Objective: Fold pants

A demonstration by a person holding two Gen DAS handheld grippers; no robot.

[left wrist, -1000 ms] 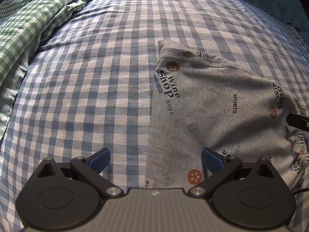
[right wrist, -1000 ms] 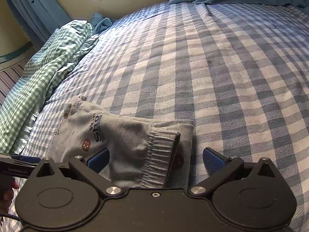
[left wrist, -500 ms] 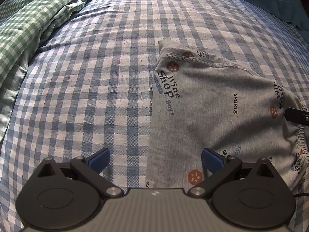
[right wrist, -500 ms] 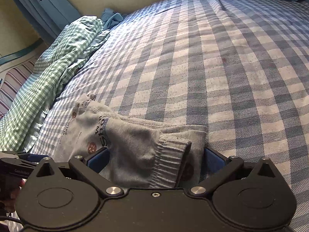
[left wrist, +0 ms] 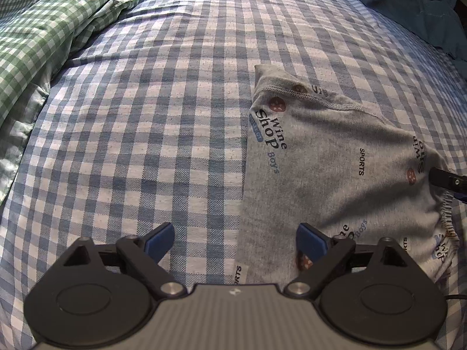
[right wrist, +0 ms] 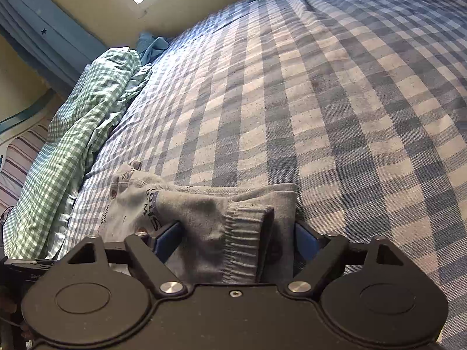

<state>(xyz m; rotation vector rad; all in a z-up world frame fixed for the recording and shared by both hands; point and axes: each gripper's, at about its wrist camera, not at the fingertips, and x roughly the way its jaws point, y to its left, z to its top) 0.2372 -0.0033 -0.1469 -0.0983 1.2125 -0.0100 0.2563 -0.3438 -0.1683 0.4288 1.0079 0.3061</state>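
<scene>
The grey printed pants (left wrist: 335, 169) are laid folded on the blue checked bedsheet (left wrist: 146, 145). Their ribbed waistband (right wrist: 248, 245) is gathered between the blue fingers (right wrist: 167, 240) of the right gripper (right wrist: 236, 242), which are spread wide with the cloth bunched between them. The left gripper (left wrist: 235, 237) is held spread apart over the near edge of the pants, nothing being pinched. A green checked quilt (left wrist: 43, 29) is seen bunched along the left, and dark blue fabric (left wrist: 408, 0) at the far side.
</scene>
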